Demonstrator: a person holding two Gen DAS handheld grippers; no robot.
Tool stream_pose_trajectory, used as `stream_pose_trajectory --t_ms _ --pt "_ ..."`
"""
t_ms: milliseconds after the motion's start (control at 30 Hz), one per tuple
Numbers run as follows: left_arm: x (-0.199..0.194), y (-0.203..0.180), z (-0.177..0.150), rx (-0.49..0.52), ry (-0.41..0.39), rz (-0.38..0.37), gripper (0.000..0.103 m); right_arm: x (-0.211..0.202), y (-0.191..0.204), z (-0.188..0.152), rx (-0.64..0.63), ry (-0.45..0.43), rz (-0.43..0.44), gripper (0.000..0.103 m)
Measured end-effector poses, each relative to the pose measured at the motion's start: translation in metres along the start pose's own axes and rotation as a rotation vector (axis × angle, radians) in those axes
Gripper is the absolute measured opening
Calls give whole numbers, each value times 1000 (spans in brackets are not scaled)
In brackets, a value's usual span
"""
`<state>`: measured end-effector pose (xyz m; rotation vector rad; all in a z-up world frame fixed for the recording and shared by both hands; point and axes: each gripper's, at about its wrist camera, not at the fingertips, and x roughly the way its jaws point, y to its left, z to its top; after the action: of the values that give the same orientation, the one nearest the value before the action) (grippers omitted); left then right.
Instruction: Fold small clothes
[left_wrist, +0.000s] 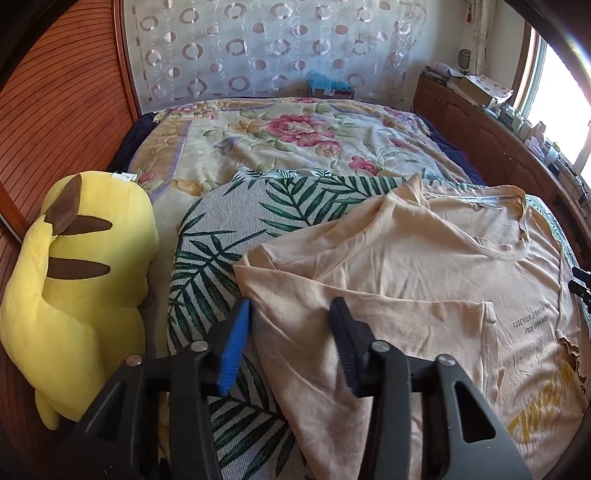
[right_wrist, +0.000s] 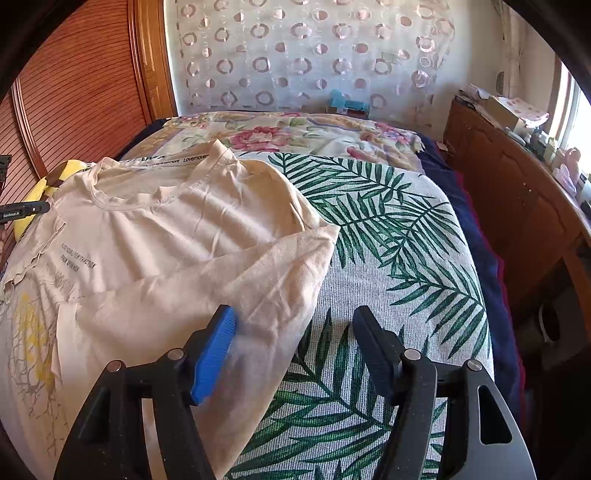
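A beige T-shirt (left_wrist: 406, 258) with dark lettering and a yellow print lies on a leaf-print cover (left_wrist: 221, 229) on the bed, collar toward the far side. Its side flaps are folded over its front. My left gripper (left_wrist: 290, 314) stands open over the shirt's left edge: the blue pad (left_wrist: 236, 332) is at the cloth's border and the black finger (left_wrist: 343, 332) rests over the fabric. In the right wrist view, my right gripper (right_wrist: 295, 325) is open at the T-shirt's (right_wrist: 166, 240) right edge, its blue pad (right_wrist: 214, 354) over the cloth and the black finger (right_wrist: 373, 350) over the cover (right_wrist: 388, 258).
A yellow plush toy (left_wrist: 81, 258) leans at the bed's left against a slatted wooden panel (left_wrist: 66, 110). A floral blanket (left_wrist: 295, 136) covers the far half of the bed. A wooden cabinet (right_wrist: 517, 206) with clutter on top runs along the right, under a window.
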<state>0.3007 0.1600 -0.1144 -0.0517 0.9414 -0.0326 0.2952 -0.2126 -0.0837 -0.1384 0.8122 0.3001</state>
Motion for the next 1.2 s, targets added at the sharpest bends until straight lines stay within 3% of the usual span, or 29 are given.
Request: stream_pose_trajectory --t_ms 100,267,333,600,633,800,867,967,1000,1033,1100,1133,1200 --pt "0 -2 1 14 -12 12 36 0 0 0 1 1 -1 70" --pt "0 0 4 20 -8 10 30 1 -2 0 -1 1 -5 71" --pt "0 -2 4 28 -9 10 22 1 -2 0 -2 1 -4 71" --pt "-1 -4 4 29 -4 19 21 1 -1 0 -3 1 -5 71" --pt "-2 -5 4 29 -7 13 13 1 -1 0 -2 1 -4 71" --pt "-16 -15 3 53 -33 1 11 2 -2 2 -11 7 7 72" --pt "-21 -20 3 67 -43 -3 3 6 -6 9 -7 20 6 71" --pt "-26 -26 3 75 -55 -17 3 15 -16 21 28 22 12 71" --pt "-28 -28 3 77 -60 -22 3 19 -17 25 28 24 11 69" --pt "-31 -32 3 86 -64 -29 3 21 -18 28 23 23 6 61" --pt "-36 -37 1 99 -77 -26 3 23 -14 33 -1 19 20 39" --pt "-38 -38 1 103 -88 -21 3 24 -10 34 -15 17 34 23" --pt "-41 -33 2 87 -107 -4 3 26 -3 36 -46 18 26 17"
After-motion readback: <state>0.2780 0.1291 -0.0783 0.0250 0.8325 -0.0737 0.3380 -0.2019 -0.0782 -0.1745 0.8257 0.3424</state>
